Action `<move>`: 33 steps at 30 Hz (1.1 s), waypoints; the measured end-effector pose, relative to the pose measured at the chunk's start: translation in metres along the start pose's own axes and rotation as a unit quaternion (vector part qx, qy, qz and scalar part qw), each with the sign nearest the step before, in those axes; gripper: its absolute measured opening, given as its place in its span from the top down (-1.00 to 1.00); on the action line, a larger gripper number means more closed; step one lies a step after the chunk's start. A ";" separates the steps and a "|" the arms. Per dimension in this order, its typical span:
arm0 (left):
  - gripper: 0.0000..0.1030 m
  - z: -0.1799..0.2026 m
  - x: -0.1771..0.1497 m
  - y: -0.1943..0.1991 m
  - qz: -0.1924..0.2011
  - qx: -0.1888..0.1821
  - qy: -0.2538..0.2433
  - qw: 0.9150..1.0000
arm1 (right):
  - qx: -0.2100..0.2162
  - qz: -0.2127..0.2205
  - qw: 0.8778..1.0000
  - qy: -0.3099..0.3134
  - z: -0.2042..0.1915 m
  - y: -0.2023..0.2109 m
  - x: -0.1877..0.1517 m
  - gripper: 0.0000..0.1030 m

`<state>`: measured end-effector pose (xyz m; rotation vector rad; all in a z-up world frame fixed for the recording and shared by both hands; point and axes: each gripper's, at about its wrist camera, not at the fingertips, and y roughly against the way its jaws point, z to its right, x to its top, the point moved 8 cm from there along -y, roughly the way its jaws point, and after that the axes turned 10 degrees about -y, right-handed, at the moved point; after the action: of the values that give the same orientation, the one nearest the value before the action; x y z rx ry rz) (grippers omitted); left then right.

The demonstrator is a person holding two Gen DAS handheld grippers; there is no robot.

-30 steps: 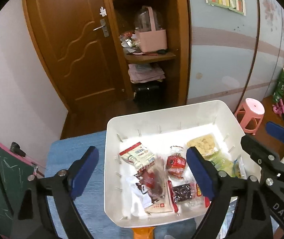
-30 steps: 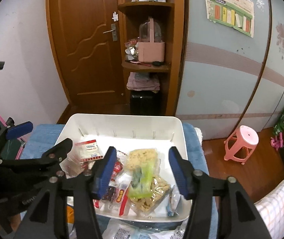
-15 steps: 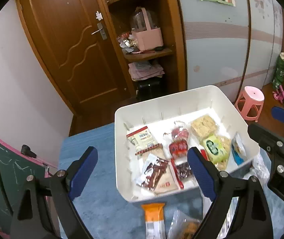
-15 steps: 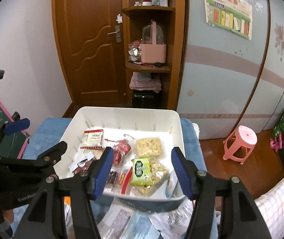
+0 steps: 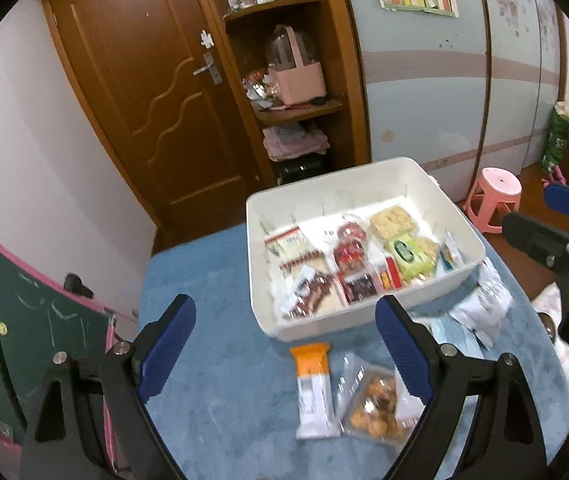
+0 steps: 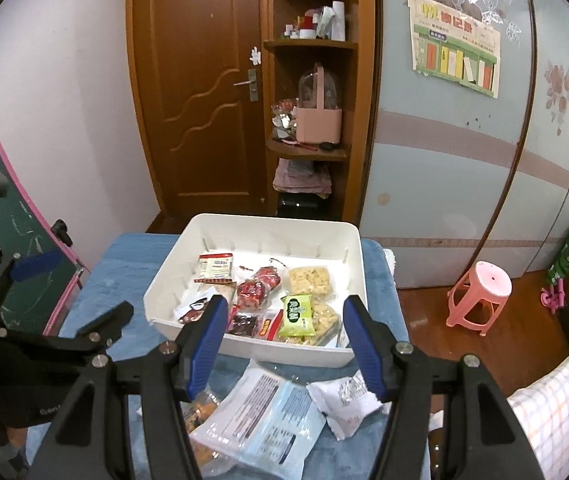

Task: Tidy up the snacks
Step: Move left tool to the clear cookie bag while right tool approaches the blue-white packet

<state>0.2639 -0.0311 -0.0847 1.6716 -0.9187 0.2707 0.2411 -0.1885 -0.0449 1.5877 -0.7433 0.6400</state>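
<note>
A white bin (image 5: 364, 322) (image 6: 276, 354) holding several snack packets stands on a blue cloth (image 5: 212, 360). In front of it lie an orange-and-white bar (image 5: 313, 388), a clear bag of brown cookies (image 5: 372, 404), a pale blue packet (image 6: 268, 416) and a white wrapper (image 6: 344, 400). My left gripper (image 5: 286, 348) hangs open above the cloth, just short of the bar, with nothing between its fingers. My right gripper (image 6: 286, 340) is open too, empty, above the bin's near edge and the loose packets.
A green chalkboard with a pink frame (image 5: 24, 320) leans at the left of the table. Behind stand a wooden door (image 6: 200, 100), shelves with a pink basket (image 6: 318, 122), and a pink stool (image 6: 480, 292) on the floor at right.
Both grippers have drawn back and up from over the bin. The bin now looks smaller and farther, and the loose packets on the cloth in front have come into view.
</note>
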 end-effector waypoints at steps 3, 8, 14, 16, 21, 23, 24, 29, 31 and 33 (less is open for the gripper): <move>-0.76 0.004 -0.012 0.010 -0.006 -0.008 -0.003 1.000 | 0.005 0.007 1.000 0.002 -0.003 0.016 -0.003 -0.18; -0.76 0.007 -0.031 0.025 -0.002 0.002 -0.019 1.000 | 0.014 0.007 1.000 0.007 -0.006 0.032 -0.016 -0.18; -0.76 0.002 -0.060 0.030 -0.012 -0.020 -0.010 1.000 | 0.020 -0.006 1.000 0.007 -0.005 0.036 -0.039 -0.18; -0.76 0.000 -0.070 0.027 -0.018 -0.022 -0.012 1.000 | 0.023 -0.018 1.000 0.000 -0.001 0.030 -0.048 -0.18; -0.76 0.005 -0.097 0.012 -0.031 -0.041 -0.001 0.999 | 0.027 -0.050 0.998 -0.029 0.011 0.010 -0.070 -0.18; -0.76 0.011 -0.107 0.003 -0.039 -0.057 0.003 0.998 | 0.027 -0.063 0.997 -0.043 0.017 0.001 -0.081 -0.18; -0.76 0.015 -0.111 -0.001 -0.043 -0.068 0.003 0.997 | 0.026 -0.070 0.996 -0.050 0.021 -0.004 -0.085 -0.18; -0.76 0.044 -0.141 -0.027 -0.077 -0.132 0.022 0.988 | 0.026 -0.109 0.990 -0.089 0.042 -0.030 -0.110 -0.18; -0.76 0.055 -0.148 -0.037 -0.086 -0.146 0.033 0.985 | 0.026 -0.131 0.985 -0.106 0.050 -0.045 -0.122 -0.18; -0.76 0.067 -0.153 -0.047 -0.097 -0.166 0.053 0.980 | 0.023 -0.149 0.982 -0.118 0.057 -0.058 -0.131 -0.18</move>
<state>0.1755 -0.0244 -0.2339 1.4094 -0.6743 0.0680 0.2007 -0.2252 -0.1889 1.7945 -0.6488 0.2546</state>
